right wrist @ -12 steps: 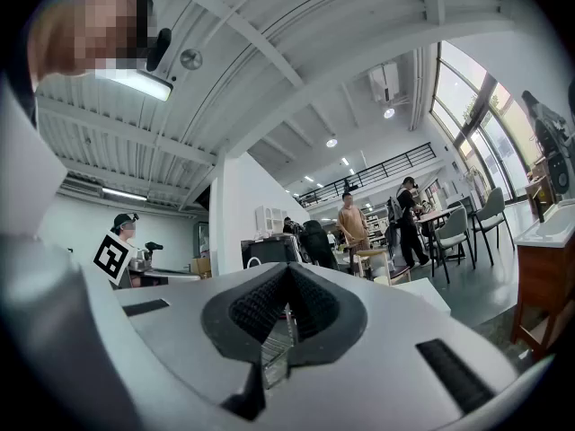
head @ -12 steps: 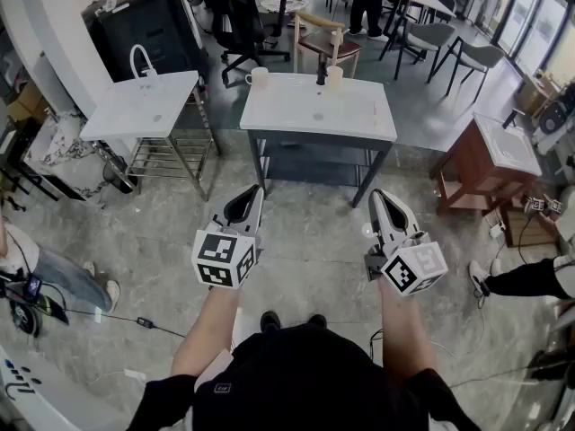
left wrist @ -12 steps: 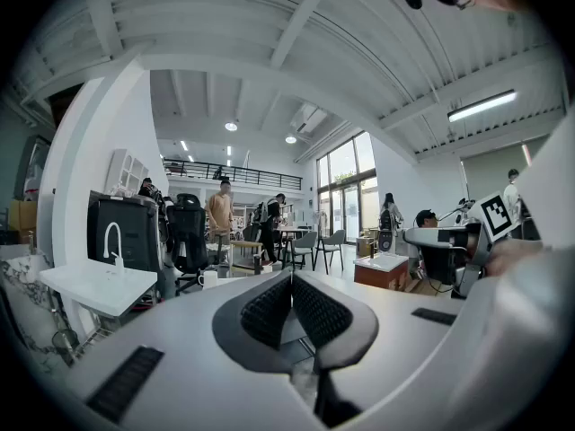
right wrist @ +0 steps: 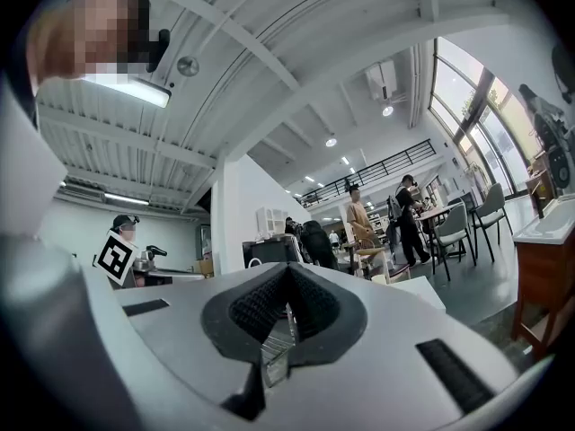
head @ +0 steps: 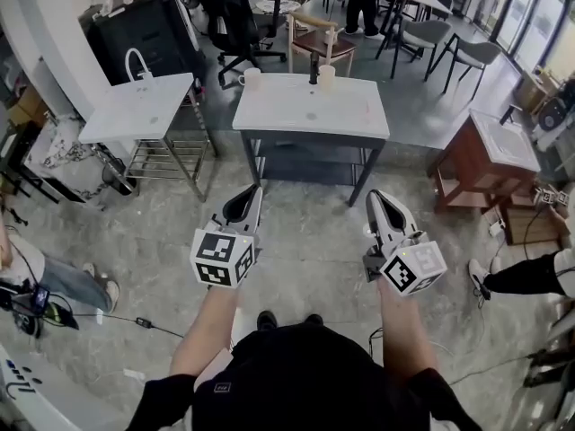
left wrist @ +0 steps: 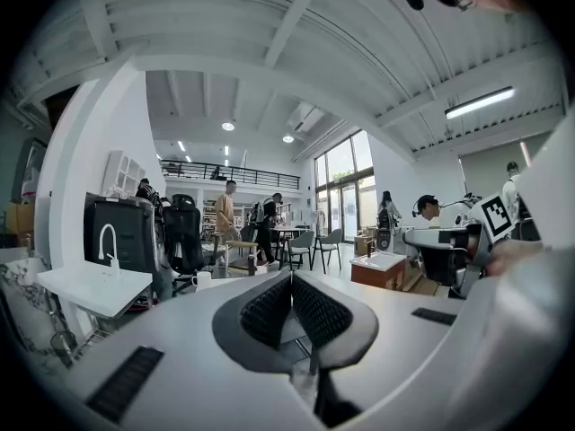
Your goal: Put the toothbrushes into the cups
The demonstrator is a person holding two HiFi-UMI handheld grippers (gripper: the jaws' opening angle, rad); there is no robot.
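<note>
Ahead stands a white table (head: 311, 106) with two pale cups at its far edge, one at the left (head: 252, 78) and one at the right (head: 327, 77). A dark upright item (head: 314, 70) stands between them. I cannot make out any toothbrush at this distance. My left gripper (head: 254, 192) and right gripper (head: 375, 196) are held side by side over the floor, well short of the table. Both are shut and empty. In the left gripper view the ribbed pads (left wrist: 269, 308) meet, and the left cup (left wrist: 204, 279) shows small beyond them. In the right gripper view the pads (right wrist: 310, 299) also meet.
A white washstand (head: 139, 106) with a curved tap (head: 137, 61) stands left of the table. A wooden stand with a basin (head: 490, 155) is at the right. Chairs (head: 319, 39) and people stand behind. Legs (head: 54, 272) and cables (head: 144, 323) lie on the floor at the sides.
The table has drifted a little to the left in the head view. Both grippers are held as before, shut and empty.
</note>
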